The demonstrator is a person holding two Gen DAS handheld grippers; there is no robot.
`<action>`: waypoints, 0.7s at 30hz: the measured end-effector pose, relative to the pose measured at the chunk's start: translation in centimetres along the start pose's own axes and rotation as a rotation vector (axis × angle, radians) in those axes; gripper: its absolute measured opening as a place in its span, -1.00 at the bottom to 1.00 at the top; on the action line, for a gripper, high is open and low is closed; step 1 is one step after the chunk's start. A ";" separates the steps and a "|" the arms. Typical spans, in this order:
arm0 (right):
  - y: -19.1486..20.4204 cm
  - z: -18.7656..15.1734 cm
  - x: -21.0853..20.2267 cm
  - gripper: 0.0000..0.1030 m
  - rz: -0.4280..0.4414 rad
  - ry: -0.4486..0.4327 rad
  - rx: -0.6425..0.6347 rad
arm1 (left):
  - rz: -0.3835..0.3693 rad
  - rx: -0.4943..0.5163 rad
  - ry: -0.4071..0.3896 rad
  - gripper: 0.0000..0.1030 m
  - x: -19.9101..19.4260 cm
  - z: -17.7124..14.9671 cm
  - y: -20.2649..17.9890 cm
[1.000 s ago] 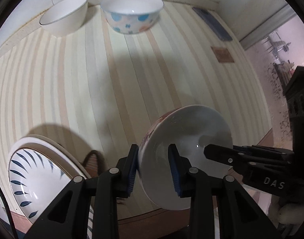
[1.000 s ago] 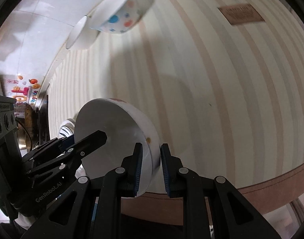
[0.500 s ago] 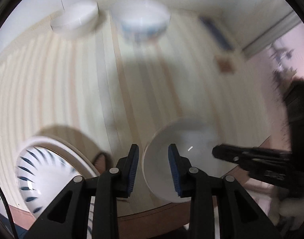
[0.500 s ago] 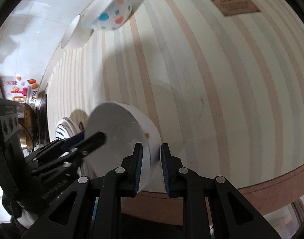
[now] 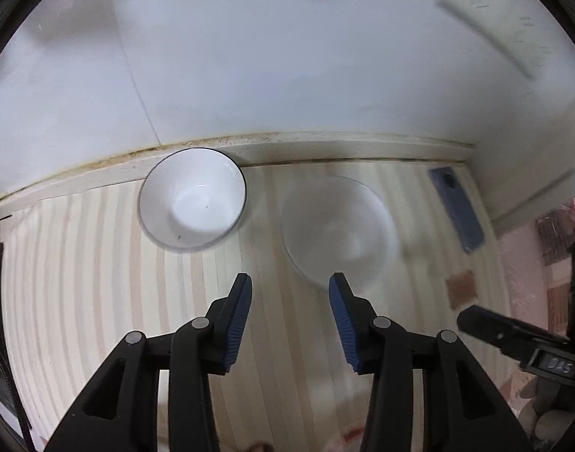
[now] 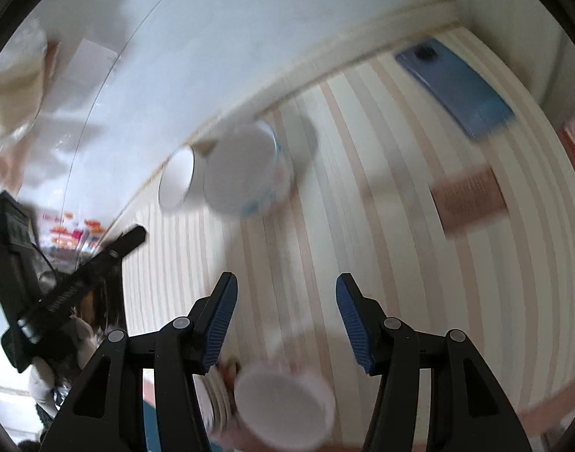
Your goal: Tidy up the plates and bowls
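Observation:
In the left wrist view, a white bowl with a dark rim (image 5: 192, 200) and a blurred dotted bowl (image 5: 338, 230) stand by the back wall on the striped table (image 5: 99, 282). My left gripper (image 5: 290, 295) is open and empty, in front of them. In the right wrist view, my right gripper (image 6: 283, 293) is open and empty. A white bowl (image 6: 283, 406) lies low between its arms near the table's front edge, beside stacked plates (image 6: 212, 403). The dotted bowl (image 6: 249, 173) and the dark-rimmed bowl (image 6: 176, 179) show far off.
A blue phone-like slab (image 5: 456, 207) lies at the back right, and a brown card (image 5: 461, 288) lies nearer on the right. The white wall (image 5: 287, 75) runs behind the bowls. The other gripper (image 5: 513, 335) shows at the right edge.
Both grippers let go of the white bowl and opened wide. They rose and tilted toward the back wall; the bowl now sits by the plates near the front edge.

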State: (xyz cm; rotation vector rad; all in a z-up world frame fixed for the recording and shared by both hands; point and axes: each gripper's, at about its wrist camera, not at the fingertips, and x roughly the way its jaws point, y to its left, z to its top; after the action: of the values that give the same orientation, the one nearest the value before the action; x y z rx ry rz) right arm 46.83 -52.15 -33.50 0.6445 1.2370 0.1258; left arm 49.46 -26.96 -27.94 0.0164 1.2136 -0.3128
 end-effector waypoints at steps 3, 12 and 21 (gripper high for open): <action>0.5 3.3 2.8 0.12 -0.001 0.002 0.001 | -0.001 -0.011 0.044 -0.22 3.4 1.9 0.7; 0.5 6.9 11.3 -0.55 -0.004 0.078 0.029 | -0.079 -0.006 0.125 -0.52 9.3 3.5 0.7; 0.8 6.9 12.2 -0.65 -0.040 0.068 0.004 | -0.073 0.020 0.107 -0.61 9.3 3.2 -0.1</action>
State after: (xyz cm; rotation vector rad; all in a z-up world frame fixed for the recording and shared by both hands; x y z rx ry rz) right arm 57.47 -48.98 -42.10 0.6229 1.3152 0.1126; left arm 55.22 -29.73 -35.34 0.0066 1.3192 -0.3922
